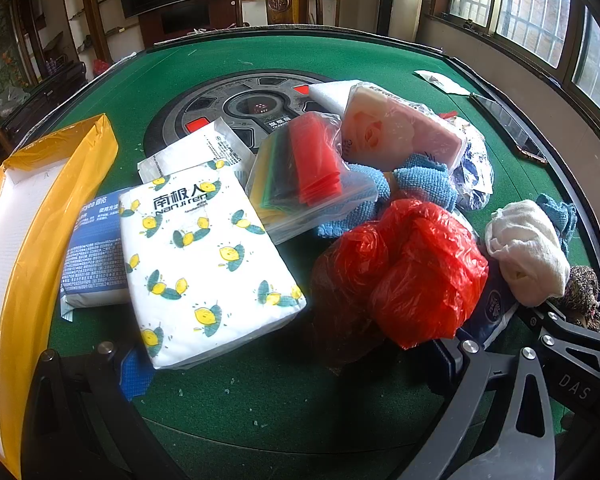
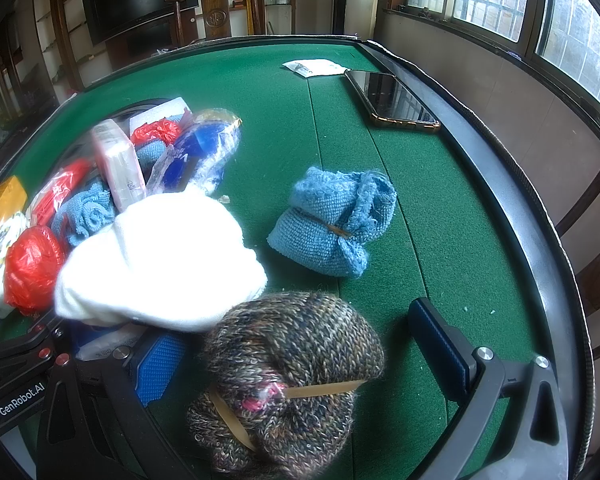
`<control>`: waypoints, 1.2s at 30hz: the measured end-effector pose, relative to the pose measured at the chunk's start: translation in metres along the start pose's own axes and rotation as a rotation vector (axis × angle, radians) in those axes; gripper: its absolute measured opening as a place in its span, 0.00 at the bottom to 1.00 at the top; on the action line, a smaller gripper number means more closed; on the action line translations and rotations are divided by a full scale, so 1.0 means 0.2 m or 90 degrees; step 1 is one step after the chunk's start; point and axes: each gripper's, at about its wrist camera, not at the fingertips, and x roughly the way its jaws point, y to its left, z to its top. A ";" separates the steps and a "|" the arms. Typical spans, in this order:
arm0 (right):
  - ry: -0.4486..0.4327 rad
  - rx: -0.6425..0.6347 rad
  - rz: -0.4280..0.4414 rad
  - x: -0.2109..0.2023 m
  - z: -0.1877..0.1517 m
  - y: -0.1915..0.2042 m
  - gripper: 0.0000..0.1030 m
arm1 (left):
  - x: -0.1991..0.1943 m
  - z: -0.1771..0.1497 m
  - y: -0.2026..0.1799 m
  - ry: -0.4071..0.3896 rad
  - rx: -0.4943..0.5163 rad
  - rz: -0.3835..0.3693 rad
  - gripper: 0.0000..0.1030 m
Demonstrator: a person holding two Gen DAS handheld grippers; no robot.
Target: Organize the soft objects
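Straddling the brown knit bundle (image 2: pixel 288 380) on the table (image 2: pixel 380 200), the right gripper (image 2: pixel 300 356) stands open; closing off-centre could snag its rubber band; the left gripper (image 1: pixel 296 360), open and empty, risks nudging the red bag (image 1: pixel 412 268).

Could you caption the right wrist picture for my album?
Open claw straddling a brown knitted bundle on green felt.

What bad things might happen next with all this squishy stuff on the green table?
1. The brown knitted bundle sits between the open right gripper fingers; its rubber band might snag or slip off when squeezed.
2. The white cloth lies right against that bundle, so it may get pinched too.
3. The phone rests near the table edge; a wide swing might knock it.
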 end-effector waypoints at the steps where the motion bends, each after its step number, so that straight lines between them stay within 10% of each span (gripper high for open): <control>1: 0.000 0.000 0.000 0.00 0.00 0.00 0.99 | 0.00 0.00 0.00 0.000 0.000 0.000 1.00; 36: 0.037 0.010 0.000 -0.02 -0.02 0.01 0.99 | -0.01 -0.01 0.00 0.009 0.031 -0.021 1.00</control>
